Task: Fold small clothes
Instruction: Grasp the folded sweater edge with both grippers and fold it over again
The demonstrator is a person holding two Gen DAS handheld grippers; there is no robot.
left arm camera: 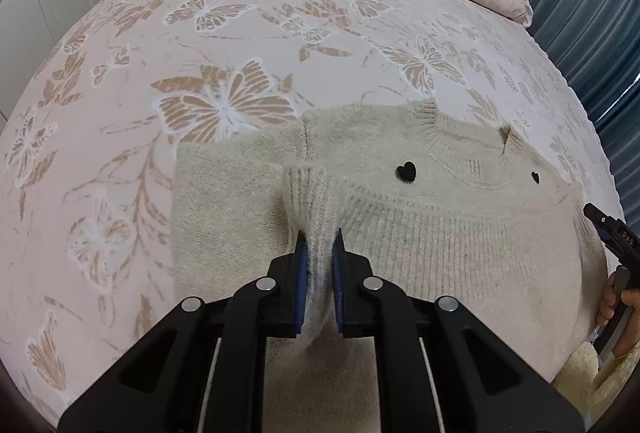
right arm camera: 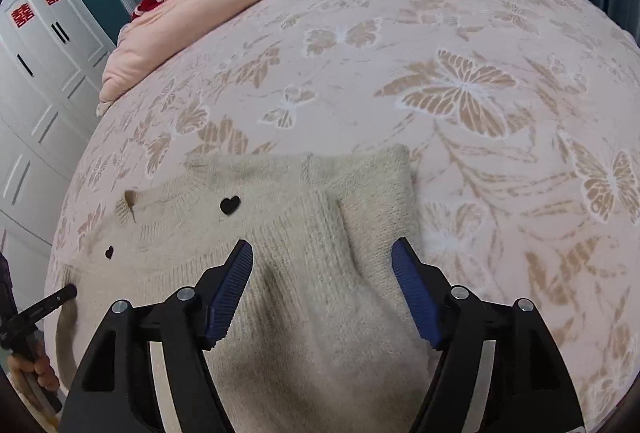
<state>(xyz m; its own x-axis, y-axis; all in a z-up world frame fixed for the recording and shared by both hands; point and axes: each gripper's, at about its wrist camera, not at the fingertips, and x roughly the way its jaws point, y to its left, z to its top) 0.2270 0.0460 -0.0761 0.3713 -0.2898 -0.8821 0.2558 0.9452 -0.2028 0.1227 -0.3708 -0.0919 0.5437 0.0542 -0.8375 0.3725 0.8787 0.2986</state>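
left gripper (left arm camera: 318,253) pinching small beige knit sweater (left arm camera: 440,233) cuff | right gripper (right arm camera: 322,273) wide, empty | clamp right first, lift evenly toward bed's far edge

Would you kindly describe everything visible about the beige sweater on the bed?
The sweater is a small cream-beige knit, fuzzy, with a ribbed collar and ribbed cuffs. Two black heart shapes sit on its chest below the neckline. It lies flat on the butterfly-print bedspread, its sleeves folded in over the body. The left gripper is shut on one ribbed sleeve cuff; the right gripper stands open over the other sleeve, its pads not pressing it.
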